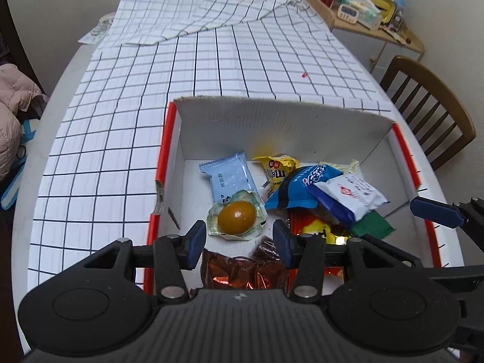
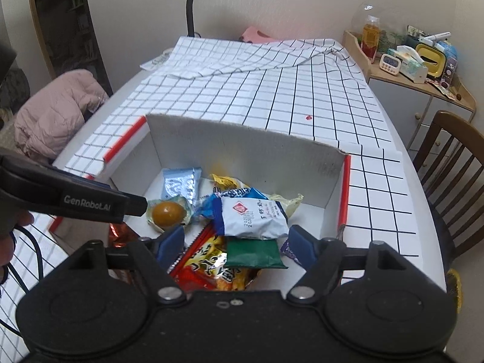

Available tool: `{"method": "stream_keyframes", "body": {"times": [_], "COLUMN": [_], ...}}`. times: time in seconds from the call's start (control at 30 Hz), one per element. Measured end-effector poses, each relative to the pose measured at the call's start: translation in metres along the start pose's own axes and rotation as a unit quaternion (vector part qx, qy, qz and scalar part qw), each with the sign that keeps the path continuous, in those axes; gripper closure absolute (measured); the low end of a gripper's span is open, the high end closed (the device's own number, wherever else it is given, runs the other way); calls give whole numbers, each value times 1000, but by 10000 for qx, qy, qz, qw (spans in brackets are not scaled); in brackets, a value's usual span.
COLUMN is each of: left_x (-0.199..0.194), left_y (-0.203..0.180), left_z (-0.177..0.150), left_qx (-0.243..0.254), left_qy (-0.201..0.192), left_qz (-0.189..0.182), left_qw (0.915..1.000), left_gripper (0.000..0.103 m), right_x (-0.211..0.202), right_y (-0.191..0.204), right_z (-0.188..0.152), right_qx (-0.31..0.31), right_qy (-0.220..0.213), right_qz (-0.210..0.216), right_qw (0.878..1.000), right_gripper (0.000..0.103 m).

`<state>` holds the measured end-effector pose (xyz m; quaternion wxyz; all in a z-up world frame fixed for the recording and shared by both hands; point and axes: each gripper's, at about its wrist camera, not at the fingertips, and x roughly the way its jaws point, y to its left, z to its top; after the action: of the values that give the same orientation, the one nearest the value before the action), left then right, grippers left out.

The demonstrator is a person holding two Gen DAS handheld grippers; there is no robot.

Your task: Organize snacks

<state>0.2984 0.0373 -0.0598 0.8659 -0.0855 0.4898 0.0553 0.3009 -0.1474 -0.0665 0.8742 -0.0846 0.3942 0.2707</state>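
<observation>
1. The left gripper (image 1: 239, 242) hangs over the near end of the box, its jaws spread with nothing between the blue pads. Directly beyond its tips lies a vacuum-packed brown egg (image 1: 236, 217) on the box floor, and below its tips a shiny copper-brown foil packet (image 1: 242, 272).
2. The right gripper (image 2: 239, 243) is also spread wide and empty, poised above the snack heap. A dark green packet (image 2: 255, 252) and a red-and-yellow snack bag (image 2: 211, 267) lie between and below its pads, untouched.
3. The white cardboard box (image 2: 242, 151), edged in red, sits on the checked tablecloth (image 2: 272, 96) with its far wall upright. All the snacks in view are inside it.
4. Contents further in: a white-and-blue packet (image 2: 254, 217) lies on top of the pile, resting on a blue bag (image 2: 236, 195). A pale blue sachet (image 1: 230, 178) lies flat toward the left side, just beyond the egg. A yellow M&M's bag (image 1: 276, 168) is near the far wall, and a pale yellowish wrapper (image 2: 287, 202) pokes out to the right of the heap.
5. In the right wrist view the left gripper's finger reaches in from the left, its tip just beside the egg.
6. Outside the box, a small red scrap (image 1: 304, 74) lies on the cloth.
7. Beyond the table stand a wooden chair (image 2: 453, 163) and a side cabinet (image 2: 417, 103) crowded with small items.
</observation>
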Motion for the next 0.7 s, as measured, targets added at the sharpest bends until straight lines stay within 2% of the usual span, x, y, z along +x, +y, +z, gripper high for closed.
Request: {"method": "stream_keyframes", "body": {"times": [0.27, 0.3, 0.4, 0.57, 0.7], "left_x": [-38, -43, -59, -83, -99], "left_y": [2, 3, 6, 7, 9], "left_z": [-17, -20, -27, -39, -51], "left_qx": [48, 59, 38, 90, 145], "left_qy": [-369, -427, -631, -896, -1055], "left_qz": [-126, -129, -162, -199, -266], "left_qw": [9992, 9990, 9979, 9957, 9940], "left_gripper": [55, 54, 39, 38, 33], "right_x": [-37, -42, -58, -80, -96], "right_y": [9, 10, 15, 20, 20], "right_z": [-5, -6, -9, -18, -26], "right_qx": [78, 75, 63, 128, 269], "right_qy": [-357, -418, -593, -849, -1058], "right_qz": [151, 154, 165, 182, 203], "right_qw": [9992, 9990, 9981, 9961, 9938], "right_gripper": [19, 18, 17, 17, 5]}}
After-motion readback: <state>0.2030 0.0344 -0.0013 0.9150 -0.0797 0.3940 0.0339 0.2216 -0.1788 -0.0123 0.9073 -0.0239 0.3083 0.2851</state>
